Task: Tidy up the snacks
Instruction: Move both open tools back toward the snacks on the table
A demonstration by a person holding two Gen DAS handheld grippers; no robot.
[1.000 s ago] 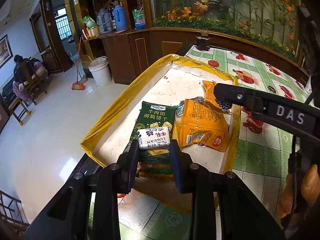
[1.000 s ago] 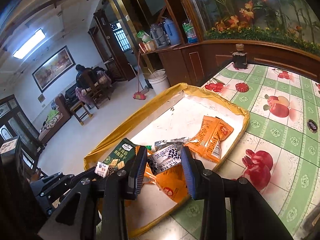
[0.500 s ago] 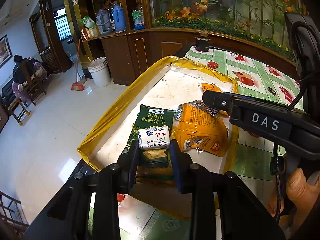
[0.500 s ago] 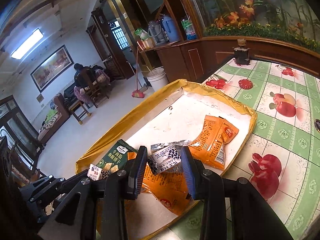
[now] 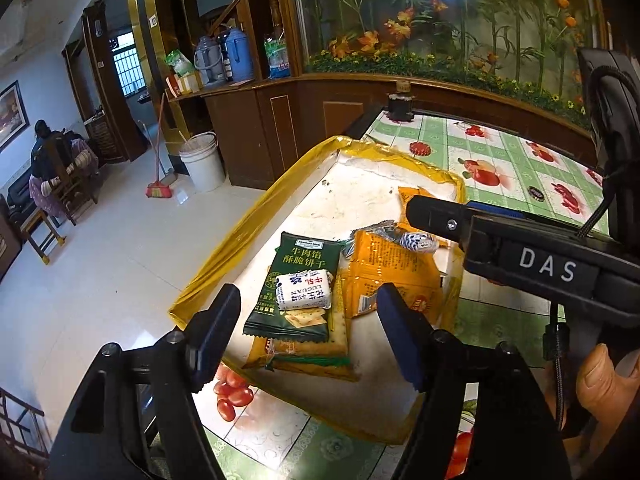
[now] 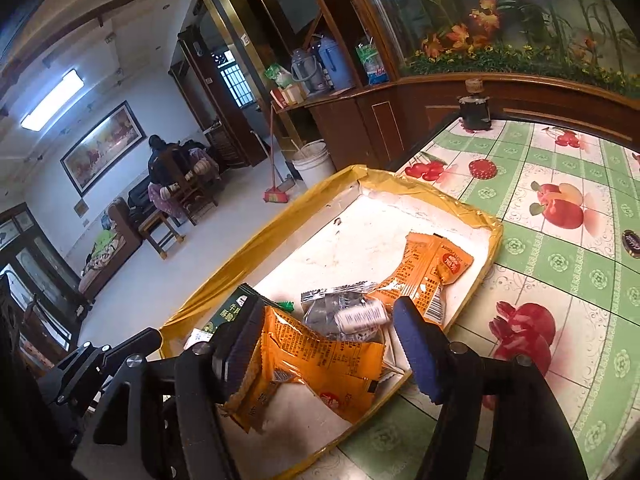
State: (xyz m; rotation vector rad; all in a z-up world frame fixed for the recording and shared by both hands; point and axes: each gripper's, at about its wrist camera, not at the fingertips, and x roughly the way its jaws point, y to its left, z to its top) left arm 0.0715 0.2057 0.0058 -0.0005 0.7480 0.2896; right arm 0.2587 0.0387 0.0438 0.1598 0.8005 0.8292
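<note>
Sorting looked mid-step: left gripper (image 5: 308, 308) was spread wide, empty, over the white milk candy (image 5: 305, 291) lying on the green biscuit pack (image 5: 298, 280) in the yellow-rimmed tray (image 5: 224, 256). Right gripper (image 6: 324, 344) was spread, empty, over the small blue-patterned candy (image 6: 362, 316) among the orange packets (image 6: 324, 364). Next move probably calls for retracting clear.

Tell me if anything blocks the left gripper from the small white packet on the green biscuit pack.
Nothing visible does. The left gripper is open, its fingers apart on either side of the small white packet, which lies uncovered on top of the green biscuit pack in the yellow-edged tray. The right gripper sits farther back, over the orange bags.
</note>
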